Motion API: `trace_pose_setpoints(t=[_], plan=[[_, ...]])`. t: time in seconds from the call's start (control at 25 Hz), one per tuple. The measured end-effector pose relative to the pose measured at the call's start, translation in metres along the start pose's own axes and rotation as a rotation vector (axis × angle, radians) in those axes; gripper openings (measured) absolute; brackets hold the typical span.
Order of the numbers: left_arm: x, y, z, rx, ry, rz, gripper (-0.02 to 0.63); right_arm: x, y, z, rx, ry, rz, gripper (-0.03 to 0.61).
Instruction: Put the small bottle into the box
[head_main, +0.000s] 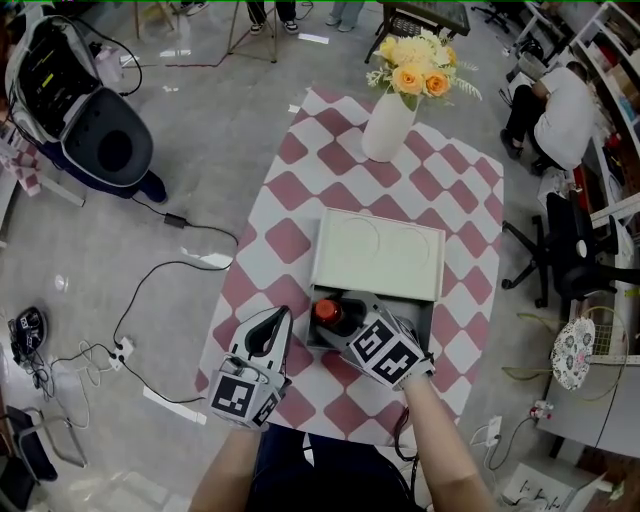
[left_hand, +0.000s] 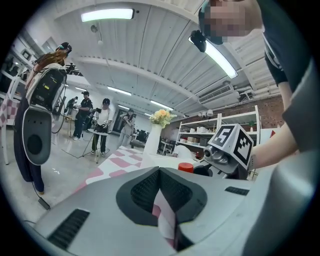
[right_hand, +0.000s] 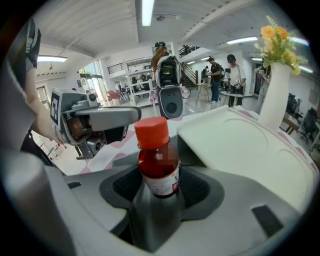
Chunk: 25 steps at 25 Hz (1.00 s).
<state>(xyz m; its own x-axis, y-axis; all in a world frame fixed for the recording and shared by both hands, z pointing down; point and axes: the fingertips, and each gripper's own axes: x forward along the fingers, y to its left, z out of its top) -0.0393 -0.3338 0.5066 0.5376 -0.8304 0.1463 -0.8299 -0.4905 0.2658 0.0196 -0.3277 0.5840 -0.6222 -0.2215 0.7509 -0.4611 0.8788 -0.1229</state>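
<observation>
Small red-capped brown glass bottle (right_hand: 157, 162) stands upright, clamped in the right gripper (right_hand: 156, 187) over the open near end of the pale lidded box (head_main: 380, 250) — its label print is unreadable. Pink-and-white checked cloth (head_main: 290, 240) lies bare around the box; the left gripper (left_hand: 159, 175) — jaws together — sits just beside the box.

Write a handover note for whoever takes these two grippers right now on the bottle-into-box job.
Left gripper: shut, empty, low over the pink-and-white checked tablecloth beside the box.
Right gripper: shut on the small brown bottle with a red cap, upright.
Bottle: at the uncovered near end of the white rectangular box; white lid covers the rest.
Done: bottle brought to the opening.
Left: lower, release, withdraw. Can't tell if it touches bottom.
</observation>
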Motion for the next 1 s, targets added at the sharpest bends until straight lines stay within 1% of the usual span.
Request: trace_pose_setpoints(t=[0.08,0.32,0.4,0.48,0.64,0.68,0.72,0.88,1.0], plan=[[-0.001,0.0,0.0,-0.002,-0.002,0.0,0.011,-0.002,-0.001,-0.005,-0.008,0.02,-0.003,0.242],[-0.004,-0.001,0.0,-0.006,-0.003,-0.004,0.011,-0.005,-0.001,-0.008,-0.003,0.021,-0.026,0.245],[-0.006,-0.002,0.001,-0.005,-0.003,-0.006,0.011,-0.007,0.001,-0.01,0.004,0.023,-0.035,0.261],[-0.008,-0.003,0.001,-0.005,-0.002,-0.008,0.011,-0.011,0.001,-0.011,0.021,0.026,-0.038,0.295],[-0.01,-0.007,0.001,-0.005,-0.001,-0.017,0.011,-0.019,0.004,-0.011,0.04,-0.003,-0.046,0.291],[-0.011,-0.009,0.001,-0.005,-0.001,-0.02,0.011,-0.02,0.004,-0.01,0.051,-0.008,-0.044,0.258],[-0.011,-0.011,0.001,-0.005,-0.001,-0.023,0.011,-0.021,0.005,-0.01,0.06,-0.008,-0.04,0.25],[-0.011,-0.016,0.003,-0.001,-0.001,-0.032,0.011,-0.027,0.003,-0.012,0.092,-0.01,-0.04,0.253],[-0.016,-0.018,0.004,0.003,-0.004,-0.033,0.011,-0.037,0.001,-0.014,0.136,-0.037,-0.067,0.253]])
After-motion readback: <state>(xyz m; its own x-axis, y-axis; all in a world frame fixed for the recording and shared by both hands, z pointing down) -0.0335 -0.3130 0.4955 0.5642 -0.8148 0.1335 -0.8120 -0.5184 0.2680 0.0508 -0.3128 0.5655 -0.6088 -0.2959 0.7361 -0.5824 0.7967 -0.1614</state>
